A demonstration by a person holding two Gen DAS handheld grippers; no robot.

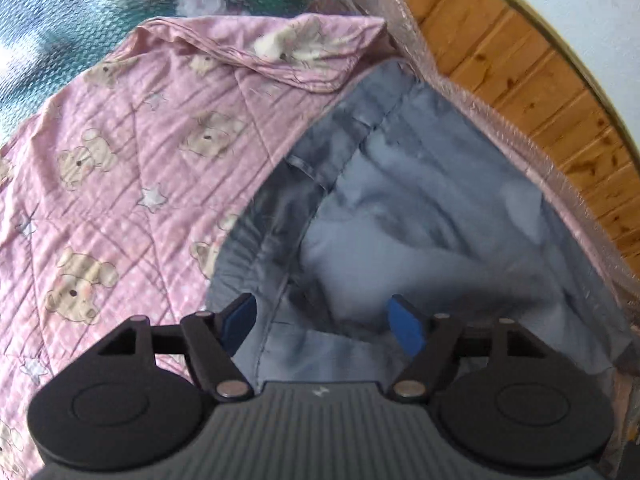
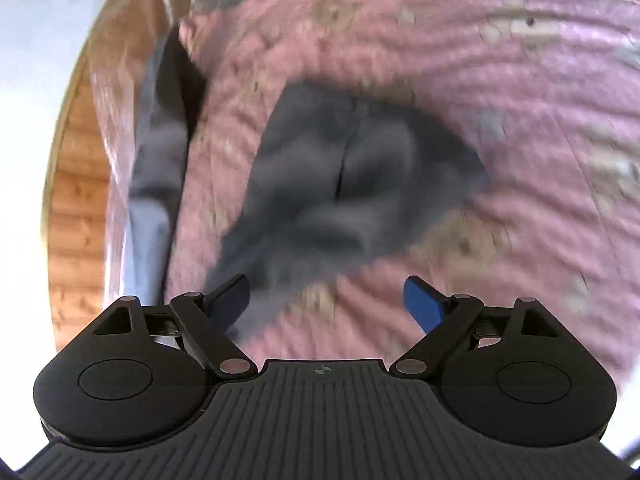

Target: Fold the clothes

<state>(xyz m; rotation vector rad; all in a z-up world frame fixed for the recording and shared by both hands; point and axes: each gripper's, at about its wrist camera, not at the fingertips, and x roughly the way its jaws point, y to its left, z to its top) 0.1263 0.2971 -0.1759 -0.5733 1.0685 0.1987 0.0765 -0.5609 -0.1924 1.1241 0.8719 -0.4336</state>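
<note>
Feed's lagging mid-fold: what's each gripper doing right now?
Left gripper: open, holding nothing, over the grey garment.
Right gripper: open, holding nothing, over the pink quilt.

A bed covered by a pink quilt [image 1: 132, 184] printed with small teddy bears and pale stars carries everything here. In the left wrist view the quilt spreads ahead and to the left of the tool, its far corner folded back on itself. Lying directly on it — ahead and to the right of the tool's fingers — is a crumpled grey-blue garment [image 1: 400, 224], reaching to the bed's right edge. In the blurred right wrist view the same pink quilt [image 2: 500, 128] fills the scene, with a dark grey garment [image 2: 344, 184] bunched on it just ahead of the fingers.
</note>
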